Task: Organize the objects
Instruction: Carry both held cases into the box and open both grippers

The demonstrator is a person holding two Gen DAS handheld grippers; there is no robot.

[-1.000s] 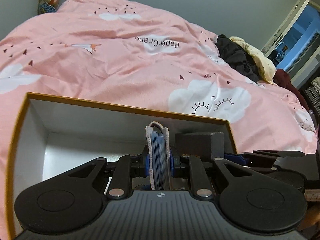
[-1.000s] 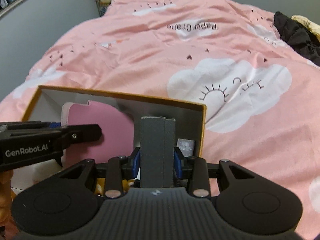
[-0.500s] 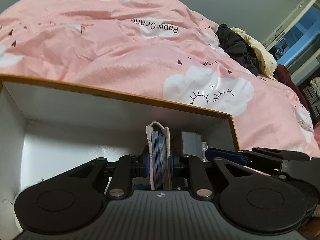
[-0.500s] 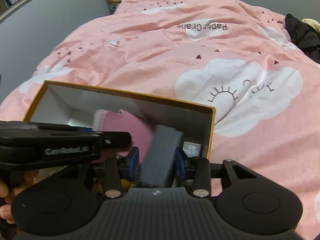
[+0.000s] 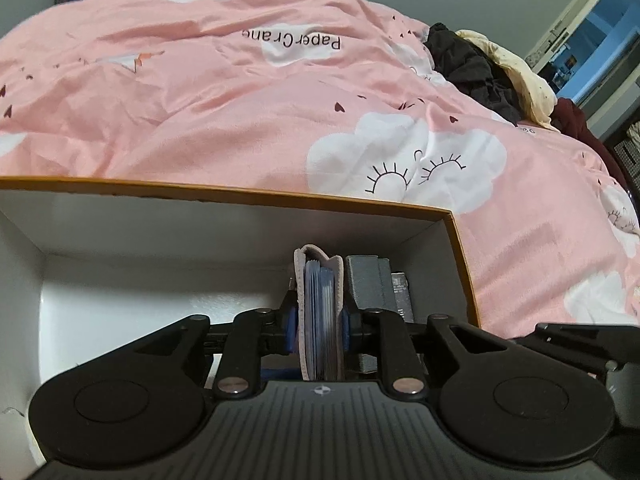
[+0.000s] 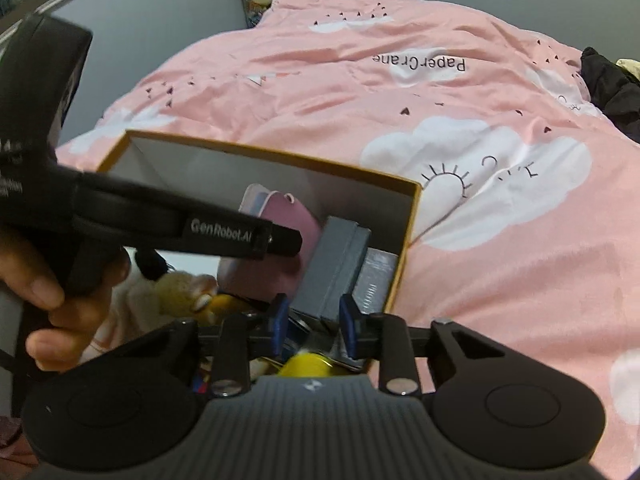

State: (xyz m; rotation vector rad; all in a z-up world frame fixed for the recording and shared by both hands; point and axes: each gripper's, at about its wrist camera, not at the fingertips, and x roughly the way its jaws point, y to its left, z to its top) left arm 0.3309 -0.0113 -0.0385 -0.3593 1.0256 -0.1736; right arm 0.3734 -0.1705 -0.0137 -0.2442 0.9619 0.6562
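Your left hand-held gripper [image 5: 320,322] is clamped on the card holder [image 5: 320,304], upright inside the box [image 5: 248,198], just beside the grey case [image 5: 366,284] near the right wall. Your right hand-held gripper [image 6: 314,326] sits spread apart around the grey case [image 6: 334,270], without gripping it. Open floor lies left of the holder. The box sits on the bed [image 6: 460,120].

Dim, even indoor light; heavy fisheye bending at the edges.
The box [image 5: 248,196] interior lies partly in soft shadow; the right wrist view is motion-blurred, the bedspread [image 6: 460,128] smeared and grainy.
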